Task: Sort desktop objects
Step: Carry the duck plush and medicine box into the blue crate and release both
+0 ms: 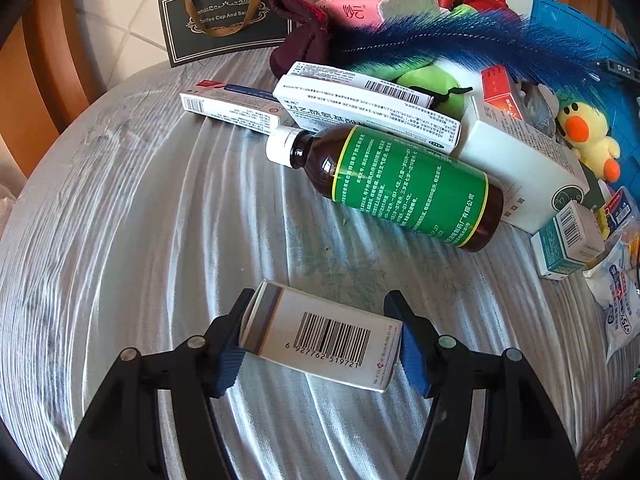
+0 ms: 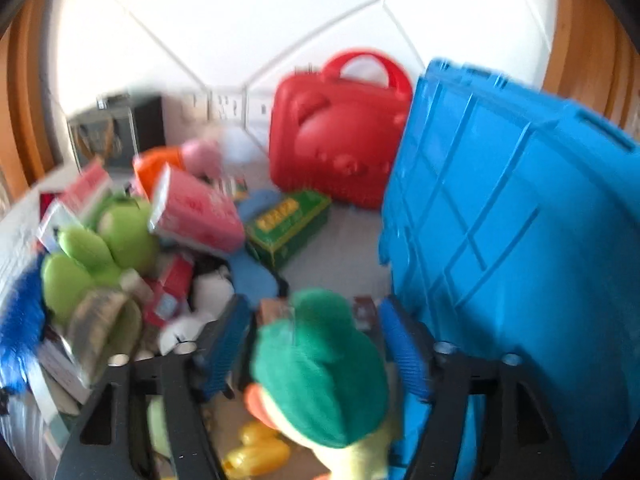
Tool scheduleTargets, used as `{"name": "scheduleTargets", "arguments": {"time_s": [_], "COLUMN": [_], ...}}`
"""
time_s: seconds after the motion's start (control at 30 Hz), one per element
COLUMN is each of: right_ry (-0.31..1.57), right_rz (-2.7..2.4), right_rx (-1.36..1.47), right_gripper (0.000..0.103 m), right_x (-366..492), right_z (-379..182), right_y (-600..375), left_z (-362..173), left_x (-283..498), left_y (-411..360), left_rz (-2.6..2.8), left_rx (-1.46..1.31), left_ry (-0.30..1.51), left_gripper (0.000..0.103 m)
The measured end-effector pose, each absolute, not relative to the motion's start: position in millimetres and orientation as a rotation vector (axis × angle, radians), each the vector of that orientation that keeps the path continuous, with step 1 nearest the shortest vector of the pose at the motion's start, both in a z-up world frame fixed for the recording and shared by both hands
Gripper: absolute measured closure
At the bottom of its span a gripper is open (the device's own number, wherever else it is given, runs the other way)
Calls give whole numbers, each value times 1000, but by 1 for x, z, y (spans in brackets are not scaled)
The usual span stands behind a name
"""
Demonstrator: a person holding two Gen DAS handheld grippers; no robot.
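My left gripper is shut on a small white box with a barcode, held just above the grey striped cloth; its blue pads press on the box's two ends. In the right wrist view, my right gripper stands open. A yellow duck plush in a green hat sits between its fingers, with a gap at the left pad. The picture there is blurred. The same duck shows at the right edge of the left wrist view.
A brown bottle with a green label lies beyond the held box, beside several white medicine boxes. A blue feather duster, a green plush and a pink pack form a pile. Blue crate, red case, black bag.
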State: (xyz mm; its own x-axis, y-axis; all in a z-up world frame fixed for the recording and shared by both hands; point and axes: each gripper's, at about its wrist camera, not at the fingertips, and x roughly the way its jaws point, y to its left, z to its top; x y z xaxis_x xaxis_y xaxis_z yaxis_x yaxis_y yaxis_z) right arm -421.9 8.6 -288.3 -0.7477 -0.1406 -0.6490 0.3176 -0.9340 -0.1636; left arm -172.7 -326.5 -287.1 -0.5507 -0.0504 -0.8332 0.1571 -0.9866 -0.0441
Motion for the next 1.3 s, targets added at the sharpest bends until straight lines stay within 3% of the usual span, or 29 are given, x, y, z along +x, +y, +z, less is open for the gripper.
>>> {"name": "scheduleTargets", "arguments": {"time_s": [0.13, 0.3, 0.33, 0.37, 0.43, 0.5, 0.6, 0.67, 1.07, 1.3], "right_ry": [480, 526, 511, 435, 266, 219, 449, 403, 88, 10], "right_rz": [-2678, -2690, -2667, -2641, -2632, -2629, -2612, -2602, -2607, -2564], "right_rx": [1008, 1100, 1111, 1161, 1263, 1256, 1188, 1165, 867, 658], "right_gripper": [22, 30, 48, 74, 74, 77, 80, 82, 83, 83], "right_x": [-434, -451, -453, -458, -468, -460, -440, -431, -362, -304], "right_z": [-300, -316, -316, -318, -327, -325, -325, -318, -202, -126], "right_y": [-3, -7, -7, -3, 13, 18, -6, -9, 8, -7], "left_z": [-288, -288, -288, -288, -288, -288, -289, -284, -212, -124], "left_x": [-175, -177, -177, -178, -178, -178, -178, -177, -163, -170], "left_y": [-327, -328, -328, -328, -328, -327, -327, -325, -309, -267], "left_rz": [-2663, -2659, -2658, -2658, -2658, -2660, -2664, -2674, -2809, -3035], "left_rx": [1432, 1434, 1434, 1434, 1435, 1438, 1431, 1410, 1179, 973], "left_ry": [171, 183, 186, 186, 186, 181, 177, 168, -12, -163], "left_gripper": [39, 39, 39, 39, 39, 39, 39, 39, 39, 39]}}
